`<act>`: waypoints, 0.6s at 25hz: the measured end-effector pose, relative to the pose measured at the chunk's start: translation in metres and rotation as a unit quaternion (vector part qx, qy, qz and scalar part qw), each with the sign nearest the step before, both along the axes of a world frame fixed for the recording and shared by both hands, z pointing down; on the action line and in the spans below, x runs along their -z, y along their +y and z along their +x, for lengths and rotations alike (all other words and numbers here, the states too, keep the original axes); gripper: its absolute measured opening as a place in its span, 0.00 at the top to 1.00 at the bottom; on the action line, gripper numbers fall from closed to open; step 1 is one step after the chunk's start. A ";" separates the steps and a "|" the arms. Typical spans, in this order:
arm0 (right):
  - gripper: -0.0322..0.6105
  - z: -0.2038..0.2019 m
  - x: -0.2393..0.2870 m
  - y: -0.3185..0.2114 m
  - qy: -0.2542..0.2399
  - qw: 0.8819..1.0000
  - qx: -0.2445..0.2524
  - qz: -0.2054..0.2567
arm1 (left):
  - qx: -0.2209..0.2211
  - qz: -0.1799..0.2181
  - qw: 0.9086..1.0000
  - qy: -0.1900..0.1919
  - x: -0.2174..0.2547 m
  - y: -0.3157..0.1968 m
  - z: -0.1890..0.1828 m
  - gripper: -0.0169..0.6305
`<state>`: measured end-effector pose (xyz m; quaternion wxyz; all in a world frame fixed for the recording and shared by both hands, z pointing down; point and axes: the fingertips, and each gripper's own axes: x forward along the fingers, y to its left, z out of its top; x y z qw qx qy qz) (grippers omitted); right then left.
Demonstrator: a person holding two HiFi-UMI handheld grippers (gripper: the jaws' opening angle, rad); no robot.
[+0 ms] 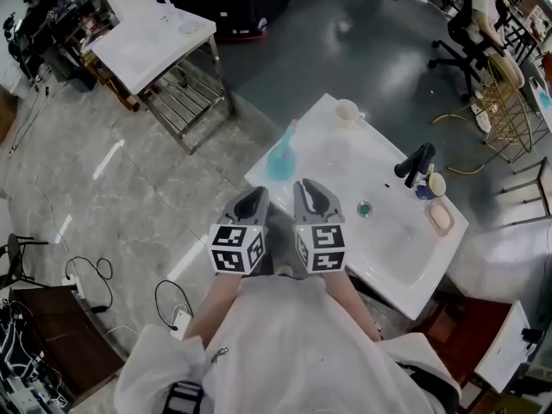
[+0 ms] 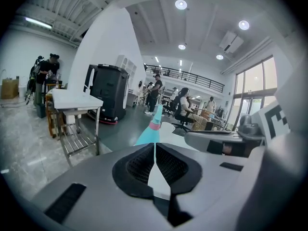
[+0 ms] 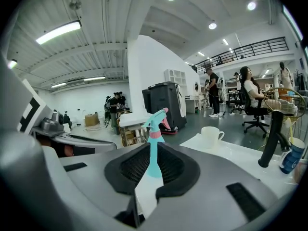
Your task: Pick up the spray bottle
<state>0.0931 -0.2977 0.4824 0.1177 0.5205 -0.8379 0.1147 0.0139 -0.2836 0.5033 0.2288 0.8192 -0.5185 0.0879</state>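
Note:
A teal spray bottle (image 1: 282, 153) with a pink collar stands upright at the near-left corner of the white basin counter (image 1: 392, 261). Both grippers are held side by side in front of my body, short of the counter, pointing toward the bottle. My left gripper (image 1: 254, 198) is shut and empty; in its view the bottle (image 2: 153, 128) stands straight ahead beyond the closed jaws (image 2: 155, 150). My right gripper (image 1: 312, 192) is also shut and empty, and in its view the bottle (image 3: 155, 129) rises just past the jaw tips (image 3: 150, 158). Neither gripper touches the bottle.
On the counter are a white cup (image 1: 347, 109), a black faucet (image 1: 416, 162), a drain (image 1: 364, 207), a blue-and-white cup (image 1: 429, 185) and a soap dish (image 1: 441, 217). A steel table (image 1: 155, 37) stands far left; a person sits in an office chair (image 1: 479, 15).

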 end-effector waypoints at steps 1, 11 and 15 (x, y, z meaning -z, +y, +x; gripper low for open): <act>0.90 -0.003 0.000 -0.005 -0.004 1.000 0.003 0.002 | 0.002 0.000 1.000 0.002 -0.001 -0.004 -0.003 0.92; 0.58 -0.024 -0.011 -0.047 0.012 1.000 0.026 -0.009 | 0.006 -0.001 1.000 0.013 -0.002 -0.049 -0.027 0.92; 0.56 -0.033 -0.018 -0.058 0.029 0.999 0.028 -0.014 | 0.002 -0.010 1.000 0.019 -0.006 -0.060 -0.031 0.92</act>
